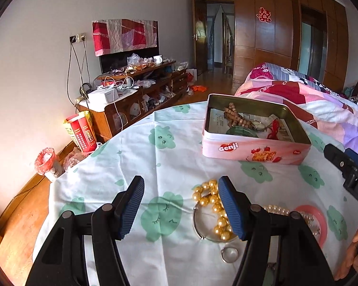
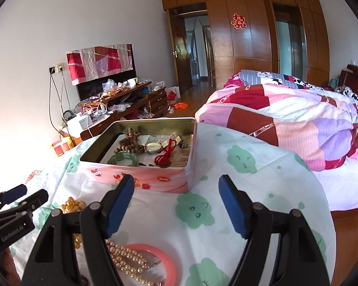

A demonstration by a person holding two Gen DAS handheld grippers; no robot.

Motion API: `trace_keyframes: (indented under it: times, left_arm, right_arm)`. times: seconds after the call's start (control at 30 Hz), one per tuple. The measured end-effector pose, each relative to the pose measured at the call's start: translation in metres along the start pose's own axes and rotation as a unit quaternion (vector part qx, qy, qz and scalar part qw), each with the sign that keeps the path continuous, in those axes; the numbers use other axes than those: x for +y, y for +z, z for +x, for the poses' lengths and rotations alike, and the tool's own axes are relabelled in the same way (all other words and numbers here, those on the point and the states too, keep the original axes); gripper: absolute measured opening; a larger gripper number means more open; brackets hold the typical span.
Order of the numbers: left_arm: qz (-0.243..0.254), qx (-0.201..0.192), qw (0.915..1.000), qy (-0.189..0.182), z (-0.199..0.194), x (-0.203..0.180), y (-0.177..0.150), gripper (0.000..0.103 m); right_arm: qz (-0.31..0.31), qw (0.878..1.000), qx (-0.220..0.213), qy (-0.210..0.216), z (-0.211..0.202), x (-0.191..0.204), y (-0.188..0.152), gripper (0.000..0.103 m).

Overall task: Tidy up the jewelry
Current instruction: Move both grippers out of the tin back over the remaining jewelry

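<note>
**Both hand-held grippers wide open over a jewelry-strewn table**

The left hand-held gripper (image 1: pixel 181 206) hangs above the table (image 1: pixel 136 166) with its jaws spread wide and nothing between them. Its right finger covers part of a gold bead necklace (image 1: pixel 211 199), which lies across a thin silver bangle (image 1: pixel 197 224); the far arc of that bangle is hidden behind the finger. A small silver ring (image 1: pixel 229 254) lies just below, touching neither.

The right hand-held gripper (image 2: pixel 176 206) is likewise wide and empty. Beneath its left finger lie a pale pearl strand (image 2: pixel 128 259) and a pink bangle (image 2: pixel 164 262), both cut off by the frame's lower edge and partly masked by the finger, so their full shape cannot be made out.

The open pink tin (image 2: pixel 155 181) stands further back on the table. Inside are brown wooden beads (image 2: pixel 128 143), a green bangle (image 2: pixel 123 158), a wristwatch (image 2: pixel 152 147) and a red cord (image 2: pixel 165 155); small dark pieces near the front wall are too blurred to identify. Printed paper lines the bottom.
</note>
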State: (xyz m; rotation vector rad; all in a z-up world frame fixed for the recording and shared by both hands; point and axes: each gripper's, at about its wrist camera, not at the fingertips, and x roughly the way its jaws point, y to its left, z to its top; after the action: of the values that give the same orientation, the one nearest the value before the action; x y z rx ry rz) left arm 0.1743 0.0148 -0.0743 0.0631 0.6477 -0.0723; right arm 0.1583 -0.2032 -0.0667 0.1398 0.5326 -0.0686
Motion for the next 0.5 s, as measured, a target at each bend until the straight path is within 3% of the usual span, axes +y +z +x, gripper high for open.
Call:
trace_keyframes:
  times: [0.37, 0.5]
  left_arm:
    - [-0.010, -0.001, 0.9999, -0.014, -0.015, 0.009, -0.013, 0.065]
    - [-0.024, 0.009, 0.9994, -0.025, -0.019, 0.019, -0.019, 0.065]
  right_arm:
    - [-0.002, 1.000, -0.020, -0.003, -0.022, 0.003, -0.005, 0.076]
    - [0.009, 1.000, 0.003, 0.017, -0.027, 0.001, -0.010, 0.076]
